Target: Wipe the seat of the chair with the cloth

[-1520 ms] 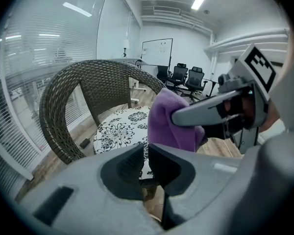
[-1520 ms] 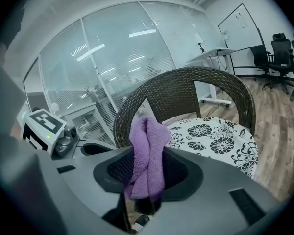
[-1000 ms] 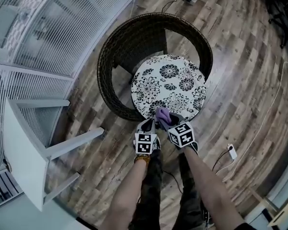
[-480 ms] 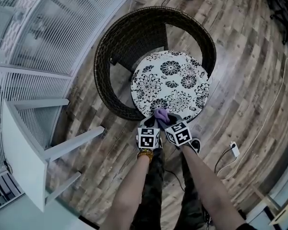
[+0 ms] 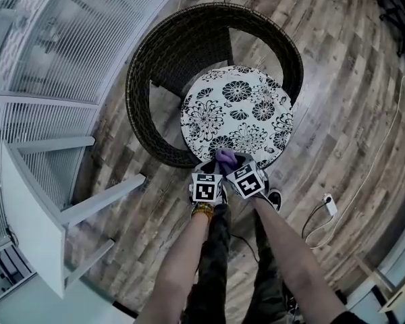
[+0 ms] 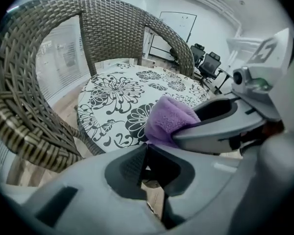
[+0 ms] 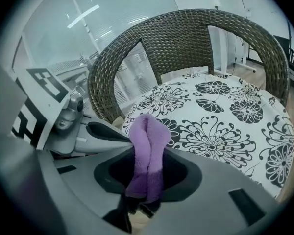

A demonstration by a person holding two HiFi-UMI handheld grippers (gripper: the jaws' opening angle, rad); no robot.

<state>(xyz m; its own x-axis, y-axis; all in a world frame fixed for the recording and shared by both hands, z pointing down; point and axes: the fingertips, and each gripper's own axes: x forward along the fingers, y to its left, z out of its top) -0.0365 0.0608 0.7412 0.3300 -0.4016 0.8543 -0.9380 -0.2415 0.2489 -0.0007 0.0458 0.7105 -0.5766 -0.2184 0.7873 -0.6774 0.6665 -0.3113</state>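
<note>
Cloth [image 7: 148,153], purple, folded double: clamped between the closed jaws of the right claw [image 7: 143,190], its rounded fold standing out past the tips, over the near rim of the floral seat [image 5: 236,117] of the wicker chair [image 5: 158,59]. Left claw [image 6: 146,163]: just beside the right, jaws together on nothing. Cloth's lower end is lost in the right claw's dark recess; head view shows only a small tuft between the two claws; contact between cloth and seat cannot be told.
</note>
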